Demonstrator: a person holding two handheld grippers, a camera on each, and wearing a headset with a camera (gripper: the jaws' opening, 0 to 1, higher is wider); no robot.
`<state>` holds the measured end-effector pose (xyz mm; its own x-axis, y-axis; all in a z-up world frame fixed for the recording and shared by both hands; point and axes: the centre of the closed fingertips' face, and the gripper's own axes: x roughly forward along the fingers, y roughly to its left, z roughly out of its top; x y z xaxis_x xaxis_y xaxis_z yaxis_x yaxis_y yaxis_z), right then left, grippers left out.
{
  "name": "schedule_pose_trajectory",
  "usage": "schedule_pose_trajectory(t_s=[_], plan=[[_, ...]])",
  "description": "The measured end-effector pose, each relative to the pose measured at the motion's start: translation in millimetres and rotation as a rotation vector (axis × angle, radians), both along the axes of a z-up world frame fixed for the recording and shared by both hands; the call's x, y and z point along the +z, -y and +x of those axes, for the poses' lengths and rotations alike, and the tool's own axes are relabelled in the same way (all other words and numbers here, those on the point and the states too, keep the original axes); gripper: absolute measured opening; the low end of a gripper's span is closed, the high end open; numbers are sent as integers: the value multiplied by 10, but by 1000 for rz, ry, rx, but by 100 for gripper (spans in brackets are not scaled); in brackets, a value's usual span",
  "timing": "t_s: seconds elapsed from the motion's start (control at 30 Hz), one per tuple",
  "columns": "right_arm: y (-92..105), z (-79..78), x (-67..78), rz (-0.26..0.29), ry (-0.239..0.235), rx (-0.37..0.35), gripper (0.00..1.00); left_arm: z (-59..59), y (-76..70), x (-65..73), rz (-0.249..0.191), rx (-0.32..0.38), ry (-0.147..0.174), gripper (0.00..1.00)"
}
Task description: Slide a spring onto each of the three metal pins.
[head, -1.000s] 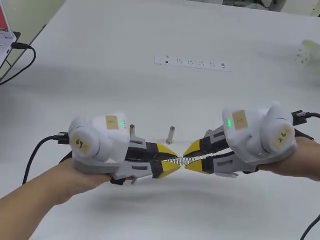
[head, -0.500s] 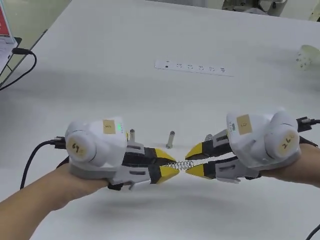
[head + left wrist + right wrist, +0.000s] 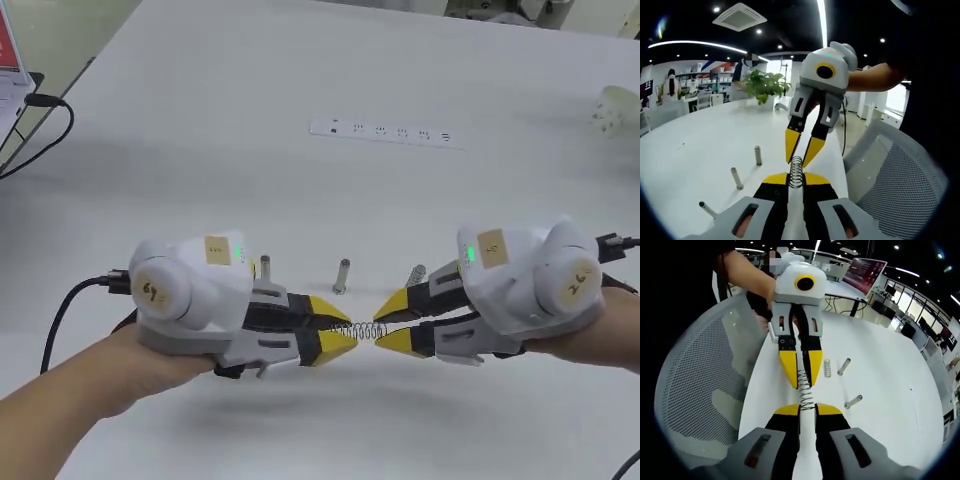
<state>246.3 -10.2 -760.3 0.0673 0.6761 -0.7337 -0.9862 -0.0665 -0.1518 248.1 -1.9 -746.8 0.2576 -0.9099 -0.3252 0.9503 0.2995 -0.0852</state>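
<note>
The white workbench carries everything, and the middle pin serves as the marker; the left gripper lies on the person's side of that pin and to its left, the right gripper on the person's side and to its right, their yellow tips facing one another; compared with a second ago the two sit a touch farther from the middle pin and slightly wider apart (part of that is the headset shifting), so the ribbed post right of the middle pin, half hidden then, now shows clear; it may already wear a spring, though it is too small to be sure; a bare pin stands left of the middle pin; the spring is still slung in the air between the tips, just nearer the person than the middle pin, each gripper pressed in on one of its ends; I judge nothing is gained yet: this spring is being passed or straightened, and is on no pin.
</note>
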Motion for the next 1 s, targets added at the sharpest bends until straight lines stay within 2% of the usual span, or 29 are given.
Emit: schedule_pose_trajectory(t_s=[0.23, 0.5, 0.7, 1.0], plan=[[-7, 16, 57, -9, 44, 17, 8, 16, -14, -9, 2, 9, 3, 2], [-61, -7, 212, -3, 103, 60, 7, 5, -20, -62, 22, 7, 0, 2], [-135, -60, 306, -9, 128, 109, 7, -6, -14, -75, 30, 0, 7, 2], [-162, -58, 368, -12, 132, 132, 7, -4, -1, -56, 23, -4, 14, 2]])
